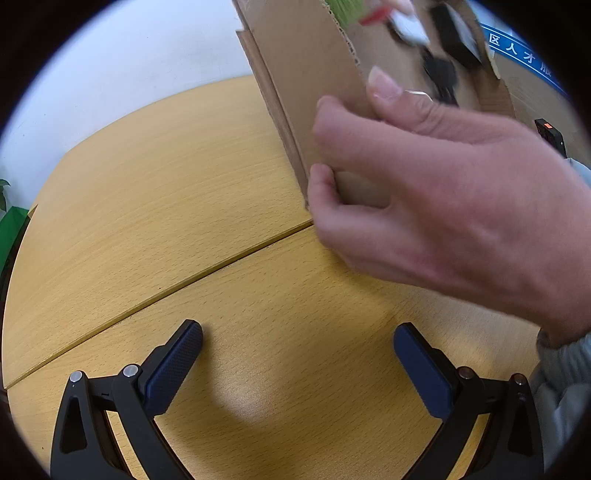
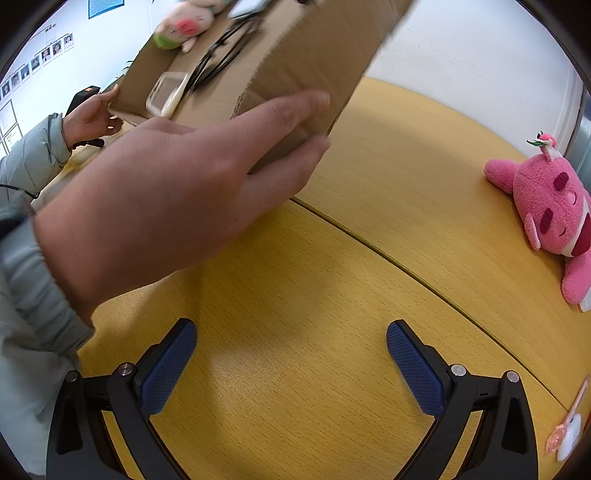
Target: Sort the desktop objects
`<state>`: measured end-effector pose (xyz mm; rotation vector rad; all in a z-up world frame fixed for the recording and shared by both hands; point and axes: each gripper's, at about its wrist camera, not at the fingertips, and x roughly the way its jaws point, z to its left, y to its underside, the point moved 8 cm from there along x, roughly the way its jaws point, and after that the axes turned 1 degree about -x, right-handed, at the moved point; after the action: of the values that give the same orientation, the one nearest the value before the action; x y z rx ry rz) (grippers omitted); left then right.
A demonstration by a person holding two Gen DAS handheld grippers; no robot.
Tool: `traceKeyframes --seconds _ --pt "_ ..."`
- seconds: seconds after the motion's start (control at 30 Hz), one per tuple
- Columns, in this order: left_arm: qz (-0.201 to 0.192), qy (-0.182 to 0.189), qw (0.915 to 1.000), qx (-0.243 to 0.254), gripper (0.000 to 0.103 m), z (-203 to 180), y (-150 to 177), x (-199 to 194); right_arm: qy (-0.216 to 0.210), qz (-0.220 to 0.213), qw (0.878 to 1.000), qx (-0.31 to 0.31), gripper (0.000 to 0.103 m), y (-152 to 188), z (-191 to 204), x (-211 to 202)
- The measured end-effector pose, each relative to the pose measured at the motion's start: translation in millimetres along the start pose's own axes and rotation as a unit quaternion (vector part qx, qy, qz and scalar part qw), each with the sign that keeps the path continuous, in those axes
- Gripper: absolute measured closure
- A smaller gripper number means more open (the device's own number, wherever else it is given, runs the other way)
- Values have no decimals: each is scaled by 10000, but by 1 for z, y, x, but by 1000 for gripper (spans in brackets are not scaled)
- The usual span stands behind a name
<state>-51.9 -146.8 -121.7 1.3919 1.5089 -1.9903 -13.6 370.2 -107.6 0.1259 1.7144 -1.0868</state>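
Observation:
A cardboard box is held tilted above the wooden table by two bare hands, with blurred objects inside it. The right wrist view shows the box with a small plush toy, black cables and a clear case. A hand presses its side. My left gripper is open and empty, low over the table. My right gripper is open and empty, also low over the table. A pink plush toy lies on the table at the right.
The wooden table has a seam running across it. A pink and white spoon-like item lies near the right edge. A black device with a red light stands behind the box. White wall lies beyond the table.

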Motion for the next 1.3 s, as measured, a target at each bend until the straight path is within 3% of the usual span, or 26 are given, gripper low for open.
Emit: traceKeyframes --seconds 1.3 --pt "-1 0 10000 -8 0 1 -4 26 9 3 10000 29 0 -2 4 2"
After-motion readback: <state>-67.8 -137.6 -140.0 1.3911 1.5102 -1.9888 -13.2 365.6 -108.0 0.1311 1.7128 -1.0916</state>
